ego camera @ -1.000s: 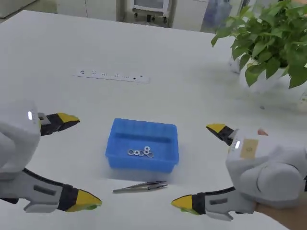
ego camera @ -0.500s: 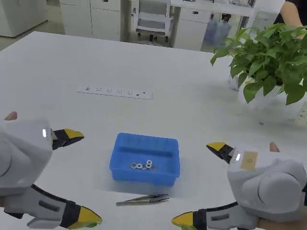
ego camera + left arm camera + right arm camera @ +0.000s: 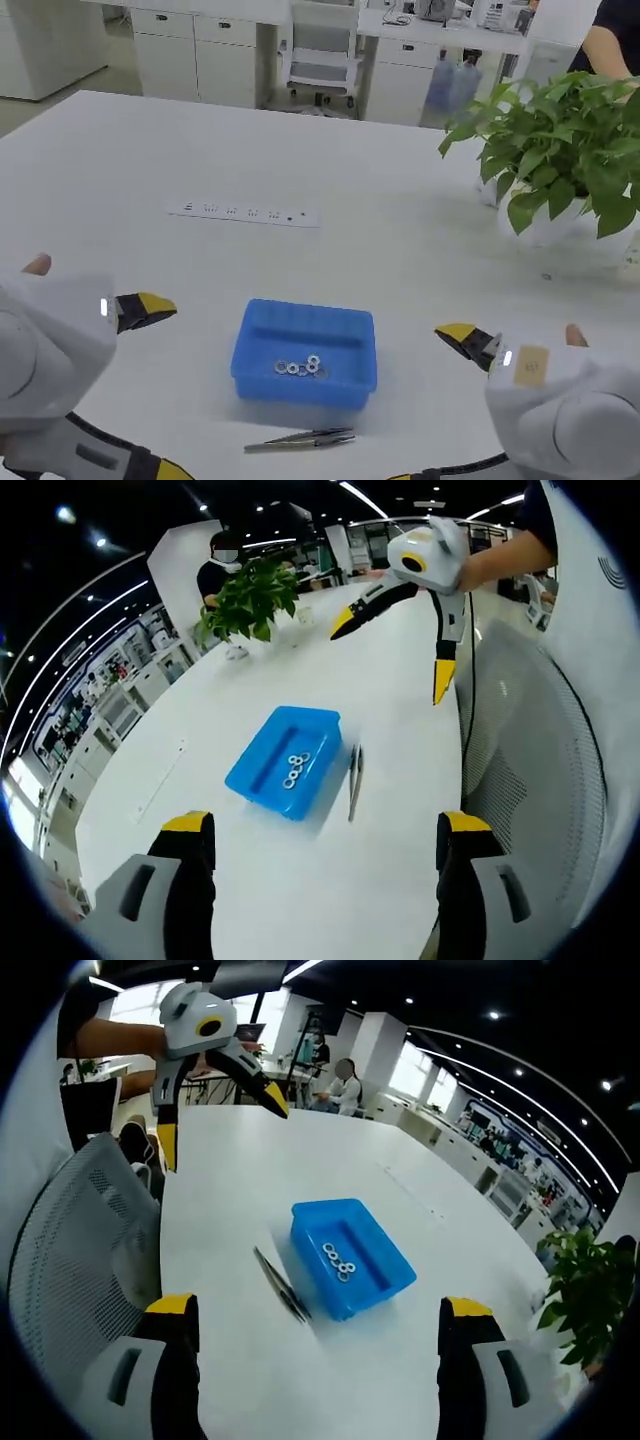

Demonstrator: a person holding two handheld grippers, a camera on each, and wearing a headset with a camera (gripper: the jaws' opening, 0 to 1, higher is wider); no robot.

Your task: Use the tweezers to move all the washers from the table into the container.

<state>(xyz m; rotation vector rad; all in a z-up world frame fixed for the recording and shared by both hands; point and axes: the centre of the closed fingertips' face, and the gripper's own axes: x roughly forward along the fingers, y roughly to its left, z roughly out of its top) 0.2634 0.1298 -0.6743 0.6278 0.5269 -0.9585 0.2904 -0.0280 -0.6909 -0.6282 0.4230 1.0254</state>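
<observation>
Several washers (image 3: 299, 367) lay in the blue container (image 3: 305, 311), head view; tweezers (image 3: 300, 438) lay crosswise just before it, between left gripper (image 3: 160, 388) and right gripper (image 3: 425, 405). Left gripper view: jaws wide, empty, tweezers ahead. Right gripper view: same; neither judged nearer.

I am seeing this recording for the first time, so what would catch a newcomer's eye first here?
A bright blue container sits on the white table, a few washers gathered inside, with the tweezers lying just in front of it. The left gripper and right gripper hang wide open on either side, and a leafy plant stands at the far right.
</observation>
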